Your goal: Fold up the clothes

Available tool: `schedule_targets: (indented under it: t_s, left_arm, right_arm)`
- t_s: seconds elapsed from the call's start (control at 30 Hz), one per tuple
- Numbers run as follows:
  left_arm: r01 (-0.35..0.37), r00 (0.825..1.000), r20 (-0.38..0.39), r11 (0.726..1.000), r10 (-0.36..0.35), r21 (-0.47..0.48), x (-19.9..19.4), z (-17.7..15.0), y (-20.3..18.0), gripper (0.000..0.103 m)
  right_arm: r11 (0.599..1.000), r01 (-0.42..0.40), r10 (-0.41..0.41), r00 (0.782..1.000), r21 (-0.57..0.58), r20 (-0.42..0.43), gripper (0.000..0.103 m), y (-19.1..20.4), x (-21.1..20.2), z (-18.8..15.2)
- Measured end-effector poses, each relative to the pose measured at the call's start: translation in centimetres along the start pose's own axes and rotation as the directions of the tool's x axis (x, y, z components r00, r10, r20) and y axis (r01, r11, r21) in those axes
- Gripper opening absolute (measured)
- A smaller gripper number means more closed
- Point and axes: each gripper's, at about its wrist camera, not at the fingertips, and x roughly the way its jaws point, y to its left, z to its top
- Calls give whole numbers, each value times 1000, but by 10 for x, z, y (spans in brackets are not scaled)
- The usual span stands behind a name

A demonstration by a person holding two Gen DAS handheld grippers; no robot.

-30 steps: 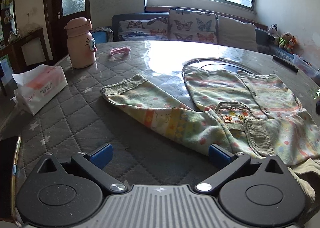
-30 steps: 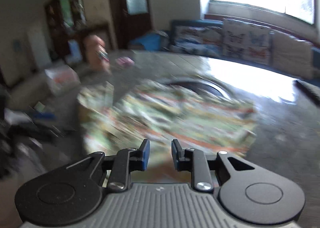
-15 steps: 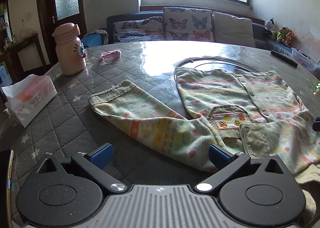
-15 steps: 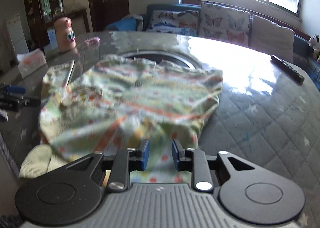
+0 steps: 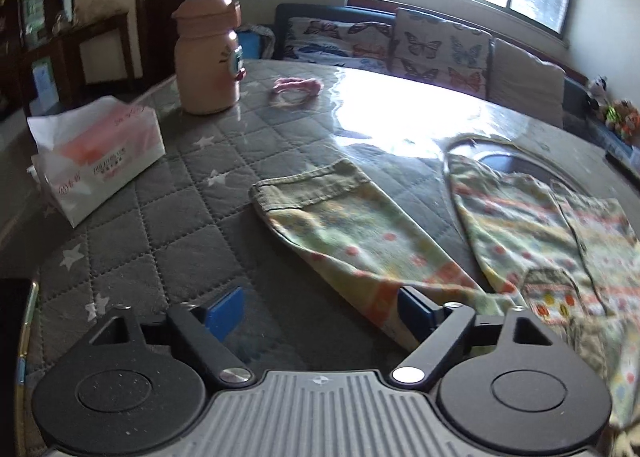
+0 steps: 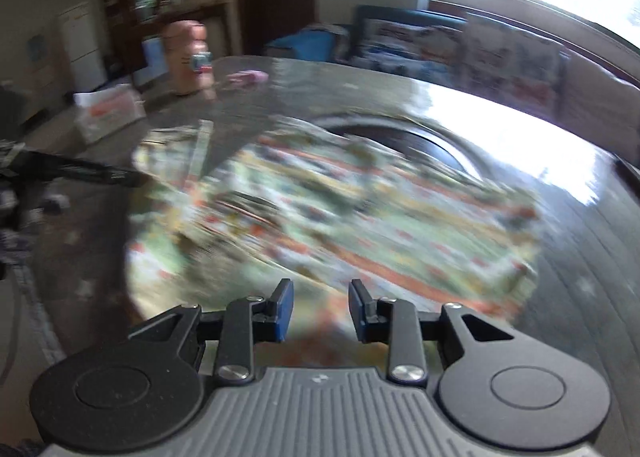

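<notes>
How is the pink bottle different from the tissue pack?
The bottle is pink all over, round and stands upright; the tissue pack is white with a pink patch, boxy and lies low on its side. The bottle stands farther back; the tissue pack is nearer the table's left edge. Both sit on the quilted table, apart from each other.

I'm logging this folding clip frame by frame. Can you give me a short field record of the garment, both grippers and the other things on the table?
garment: patterned children's jacket lying open on the quilted table cover
sleeve: stretched out to the left, cuff flat
left gripper: open, low over the table beside the sleeve
right gripper: jaws narrowly apart, nothing visibly between them; view blurred
other items: pink bottle, tissue pack, pink hair tie
</notes>
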Motion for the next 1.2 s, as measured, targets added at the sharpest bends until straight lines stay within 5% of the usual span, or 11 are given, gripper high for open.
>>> schedule_targets:
  t_s: [0.17, 0.4, 0.47, 0.57, 0.9, 0.97, 1.1, 1.2]
  left_arm:
    - [11, 1000, -7, 999, -11, -33, 9, 12, 15, 67]
    - [-26, 997, 68, 995, 33, -92, -12, 22, 45, 74]
    - [-51, 994, 87, 992, 61, -114, -19, 21, 54, 88]
    - [-79, 989, 117, 987, 95, -141, -32, 18, 69, 95]
    - [-115, 975, 166, 974, 148, -193, -60, 9, 104, 103]
    - [-116, 975, 167, 973, 150, -201, -61, 8, 107, 103]
    - [-109, 974, 170, 970, 147, -217, -61, 6, 113, 103]
    - [-112, 971, 182, 967, 156, -229, -63, 6, 118, 103]
  right_arm:
    - [985, -125, 125, 992, -119, -11, 30, 52, 19, 36]
    - [938, -235, 230, 972, -253, -47, 30, 126, 72, 88]
    - [931, -241, 236, 970, -274, -52, 30, 140, 89, 97]
    - [920, -234, 228, 972, -315, -57, 30, 168, 125, 114]
    - [937, -161, 149, 987, -310, -61, 21, 207, 196, 134]
    - [940, -158, 147, 987, -302, -59, 4, 207, 198, 135]
    - [936, -206, 201, 978, -286, -49, 2, 203, 182, 138]
    - [914, -312, 315, 949, -258, -30, 2, 193, 153, 144]
